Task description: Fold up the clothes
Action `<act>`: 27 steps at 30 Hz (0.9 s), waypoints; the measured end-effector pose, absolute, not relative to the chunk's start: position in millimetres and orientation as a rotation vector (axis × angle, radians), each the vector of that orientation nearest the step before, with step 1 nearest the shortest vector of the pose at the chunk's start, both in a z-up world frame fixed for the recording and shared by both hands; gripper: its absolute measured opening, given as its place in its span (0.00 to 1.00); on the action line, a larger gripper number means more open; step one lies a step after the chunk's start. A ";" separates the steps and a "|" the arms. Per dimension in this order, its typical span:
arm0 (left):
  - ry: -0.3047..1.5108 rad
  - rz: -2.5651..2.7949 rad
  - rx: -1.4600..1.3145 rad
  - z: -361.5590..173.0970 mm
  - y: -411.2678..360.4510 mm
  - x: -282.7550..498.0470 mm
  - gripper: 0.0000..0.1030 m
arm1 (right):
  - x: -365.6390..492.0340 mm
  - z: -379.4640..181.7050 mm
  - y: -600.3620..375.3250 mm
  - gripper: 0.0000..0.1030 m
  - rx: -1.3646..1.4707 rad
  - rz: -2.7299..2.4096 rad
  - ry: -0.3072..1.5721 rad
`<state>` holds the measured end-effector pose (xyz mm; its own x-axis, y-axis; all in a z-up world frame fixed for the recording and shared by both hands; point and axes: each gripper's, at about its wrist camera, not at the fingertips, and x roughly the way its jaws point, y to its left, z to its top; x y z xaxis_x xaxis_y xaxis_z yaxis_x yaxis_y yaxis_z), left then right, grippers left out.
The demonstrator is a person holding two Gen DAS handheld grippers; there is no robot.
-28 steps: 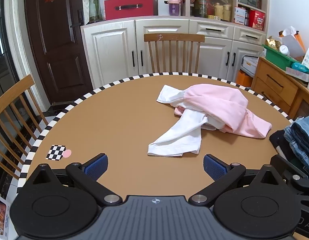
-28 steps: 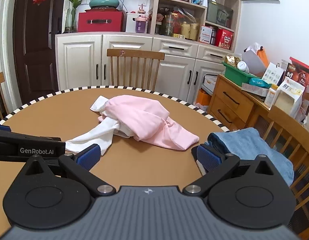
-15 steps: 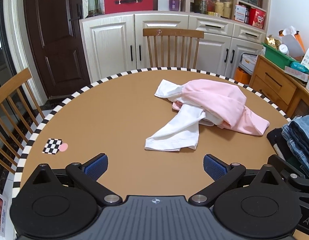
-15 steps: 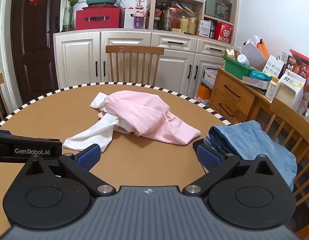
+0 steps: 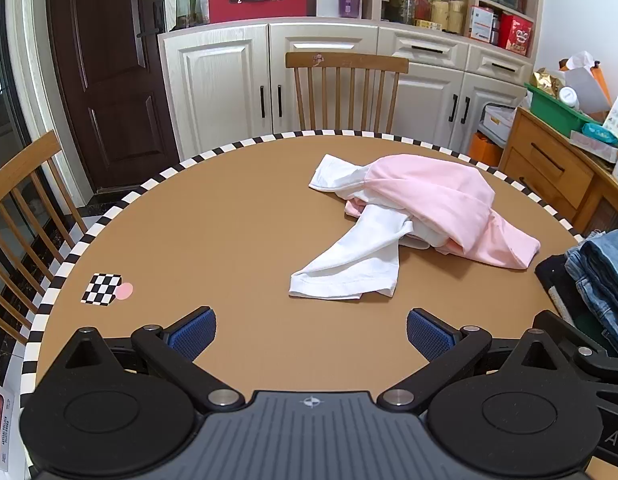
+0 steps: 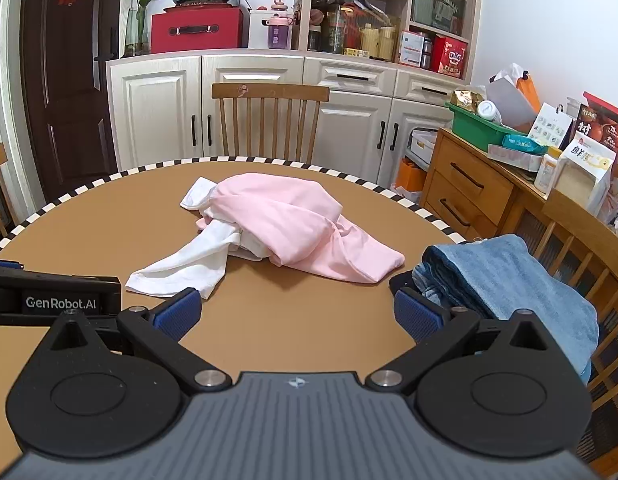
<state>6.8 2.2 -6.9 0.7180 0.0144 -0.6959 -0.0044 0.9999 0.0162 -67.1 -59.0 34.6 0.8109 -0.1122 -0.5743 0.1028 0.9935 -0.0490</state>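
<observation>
Left tongs [image 5: 311, 334] sitting at bottom of the left wrist frame, blue pads spread wide apart, holding nothing, hovering over bare counter [image 5: 229, 220]. Right tongs [image 6: 297, 314] likewise gaping apart and empty at bottom of the right wrist frame; left unit's black body showing at that frame's left edge.

Just ahead of both: white garment [image 5: 357, 256] lying crumpled, its hem reaching toward the tongs, lower centre of frame, near the pads but not touching. Pink garment [image 5: 437, 204] draped over and tangled with the white one, centre-right in the left view, centre in the right view [image 6: 293, 220]. Folded denim stack [image 6: 509, 280] sitting at the counter's right edge, just beside the right tongs' right pad. Checker marker [image 5: 103, 289] at lower left, well apart from the clothes.

Change over the last second: clothes are appearing slightly lower and closer to the pads in both views, so both tongs are easing forward; garments themselves are not shifting.

Judgement: approach phase, nothing gripped yet. Denim looks already done; the pink-white pile is waiting. Next likely needing to pick the white hem and separate the two pieces before any fold.
</observation>
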 end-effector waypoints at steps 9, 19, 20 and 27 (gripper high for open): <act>0.777 0.008 0.010 -9.3 2.6 7.6 1.00 | -66.0 33.2 -58.4 1.00 -0.019 -0.114 0.620; 0.779 0.006 0.009 -8.7 2.1 7.2 1.00 | -65.8 32.7 -58.6 1.00 -0.016 -0.114 0.622; 0.779 0.006 0.010 -8.4 1.9 7.3 1.00 | -65.9 32.7 -58.5 1.00 -0.015 -0.113 0.622; 0.783 0.006 0.011 -6.7 3.6 9.7 1.00 | -65.2 32.2 -59.0 1.00 -0.016 -0.100 0.624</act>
<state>9.7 3.6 -6.7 0.7085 0.0095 -0.7056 -0.0012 0.9999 0.0123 -65.2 -59.0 32.2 0.8069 -0.0984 -0.5825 0.0885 0.9950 -0.0455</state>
